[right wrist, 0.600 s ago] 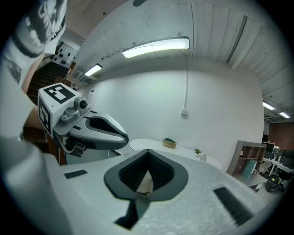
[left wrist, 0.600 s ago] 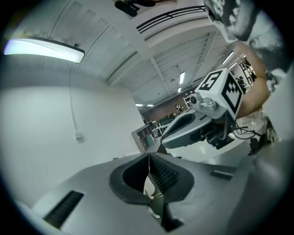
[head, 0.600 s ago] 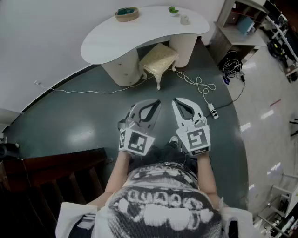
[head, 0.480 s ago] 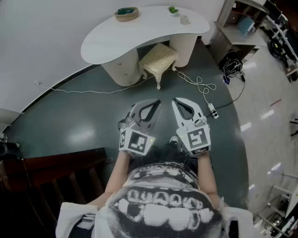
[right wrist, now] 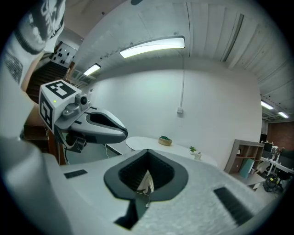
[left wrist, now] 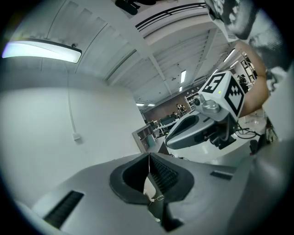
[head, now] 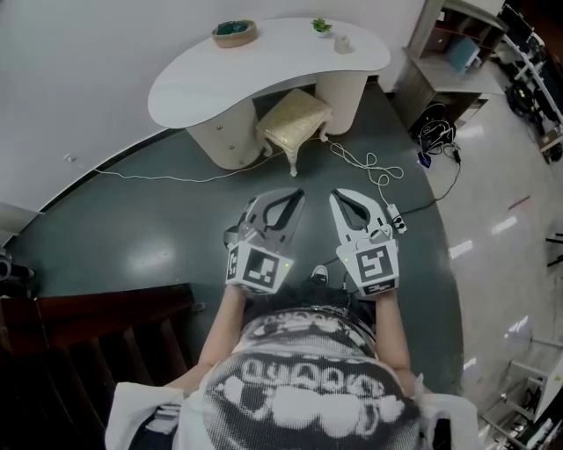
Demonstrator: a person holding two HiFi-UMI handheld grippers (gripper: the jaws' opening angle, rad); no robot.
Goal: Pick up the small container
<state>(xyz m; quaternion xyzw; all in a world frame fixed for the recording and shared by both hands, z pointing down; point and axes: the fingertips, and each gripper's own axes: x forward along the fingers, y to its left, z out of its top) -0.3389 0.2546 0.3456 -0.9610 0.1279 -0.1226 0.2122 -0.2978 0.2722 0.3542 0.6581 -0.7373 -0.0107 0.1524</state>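
The small container (head: 342, 42) is a pale little jar on the far right end of a white curved table (head: 202, 75). It also shows small in the right gripper view as the small container (right wrist: 198, 156). A small plant (head: 322, 26) stands beside it. Both grippers are held level in front of the person, well short of the table. My left gripper (head: 296, 194) is shut with nothing in it. My right gripper (head: 337, 195) is shut and empty too. In the gripper views, the left gripper (left wrist: 148, 155) and the right gripper (right wrist: 148, 151) show their pads pressed together.
A bowl (head: 233, 32) with green contents sits at the table's left end. A cushioned stool (head: 296, 123) stands under the table. A white cable and power strip (head: 395, 217) lie on the dark floor. Dark wooden stairs (head: 97, 330) are at the lower left, shelves (head: 444, 48) at the right.
The head view has shifted slightly, so the table and stool sit a little further left. Both grippers stay shut and hold about the same place.
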